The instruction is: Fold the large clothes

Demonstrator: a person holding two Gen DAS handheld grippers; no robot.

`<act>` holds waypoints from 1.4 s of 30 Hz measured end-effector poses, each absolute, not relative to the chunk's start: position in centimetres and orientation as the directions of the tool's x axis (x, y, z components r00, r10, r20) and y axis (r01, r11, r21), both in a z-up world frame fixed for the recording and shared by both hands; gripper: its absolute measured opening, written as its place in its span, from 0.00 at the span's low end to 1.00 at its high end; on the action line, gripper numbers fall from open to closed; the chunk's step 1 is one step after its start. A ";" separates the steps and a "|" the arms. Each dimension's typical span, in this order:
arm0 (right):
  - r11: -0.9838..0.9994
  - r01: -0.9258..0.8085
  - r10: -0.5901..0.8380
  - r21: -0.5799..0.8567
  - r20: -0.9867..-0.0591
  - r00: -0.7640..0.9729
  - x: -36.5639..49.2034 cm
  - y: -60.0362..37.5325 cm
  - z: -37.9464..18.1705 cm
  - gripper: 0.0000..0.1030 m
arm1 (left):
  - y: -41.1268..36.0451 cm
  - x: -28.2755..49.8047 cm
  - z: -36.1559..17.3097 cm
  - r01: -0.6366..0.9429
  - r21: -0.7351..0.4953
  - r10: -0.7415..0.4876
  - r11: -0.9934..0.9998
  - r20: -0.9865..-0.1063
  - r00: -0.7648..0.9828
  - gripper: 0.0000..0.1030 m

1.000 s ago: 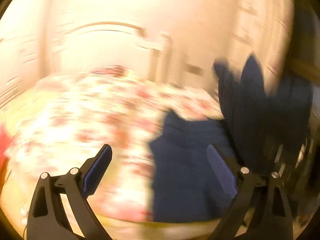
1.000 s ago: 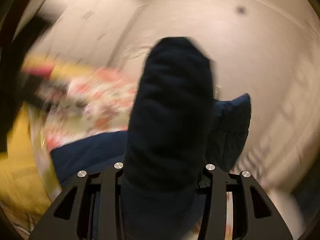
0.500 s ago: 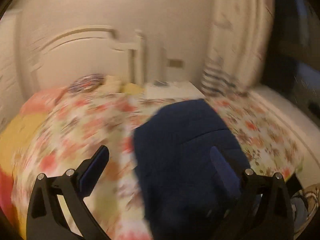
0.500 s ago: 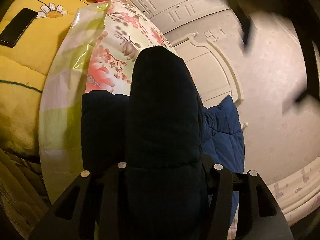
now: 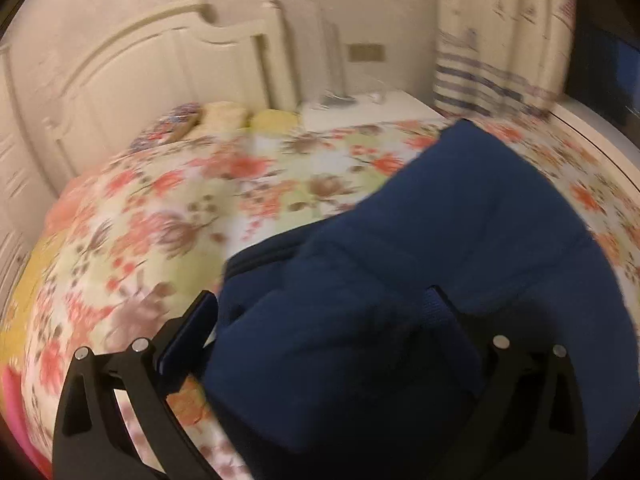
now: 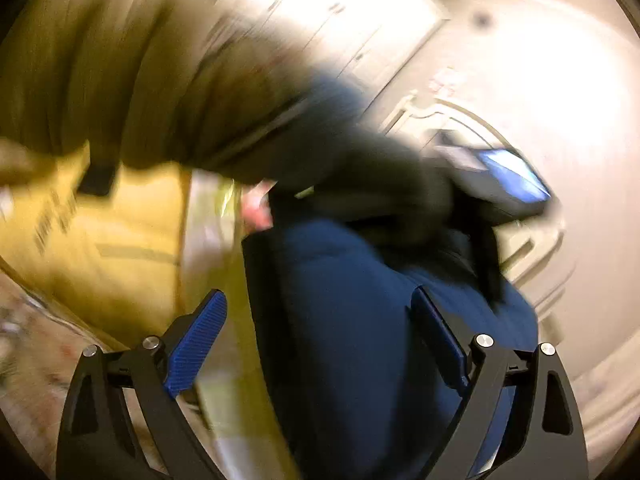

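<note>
Navy jacket (image 5: 420,280) lies near floral bedspread's (image 5: 160,220) edge.

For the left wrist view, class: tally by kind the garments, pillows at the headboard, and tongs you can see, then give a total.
Navy padded garment: 1
Pillows at the headboard: 3
Tongs: 1
Total: 5

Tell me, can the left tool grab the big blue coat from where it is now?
Probably yes. The left tool is open, and the blue coat bulges right up between its fingers on the flowery bedspread. Nothing blocks it, though the picture is blurry.
</note>
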State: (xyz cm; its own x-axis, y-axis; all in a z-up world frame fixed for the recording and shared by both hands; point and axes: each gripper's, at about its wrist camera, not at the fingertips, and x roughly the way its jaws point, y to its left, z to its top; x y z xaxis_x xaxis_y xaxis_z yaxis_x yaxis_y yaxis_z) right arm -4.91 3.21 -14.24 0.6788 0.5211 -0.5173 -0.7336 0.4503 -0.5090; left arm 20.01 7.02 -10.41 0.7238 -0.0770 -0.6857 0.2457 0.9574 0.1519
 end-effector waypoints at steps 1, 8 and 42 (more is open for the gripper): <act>0.503 -0.738 0.543 -0.450 -0.500 0.675 -4.4 1.4 -12.9 0.84 | 7.6 19.7 -10.6 0.225 0.144 -0.071 0.964 -0.676 0.734 0.98; 0.812 -0.571 0.489 -0.119 -0.394 0.778 4.3 -9.5 -6.6 0.81 | 8.3 19.7 -10.7 0.172 0.143 -0.039 0.975 -0.649 0.760 0.98; 0.852 -0.385 0.000 -0.354 -0.736 0.677 26.4 -3.1 -11.6 0.47 | 10.4 17.4 -9.5 -0.073 0.247 0.204 0.966 -0.561 0.802 0.98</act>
State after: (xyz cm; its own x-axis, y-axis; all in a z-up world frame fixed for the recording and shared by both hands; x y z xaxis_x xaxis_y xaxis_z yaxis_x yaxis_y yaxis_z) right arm 26.41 -3.10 -11.57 0.6775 0.0000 -0.7356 -0.3848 0.8522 -0.3545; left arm 17.36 10.41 -9.46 0.8024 0.2036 -0.5610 -0.0729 0.9664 0.2465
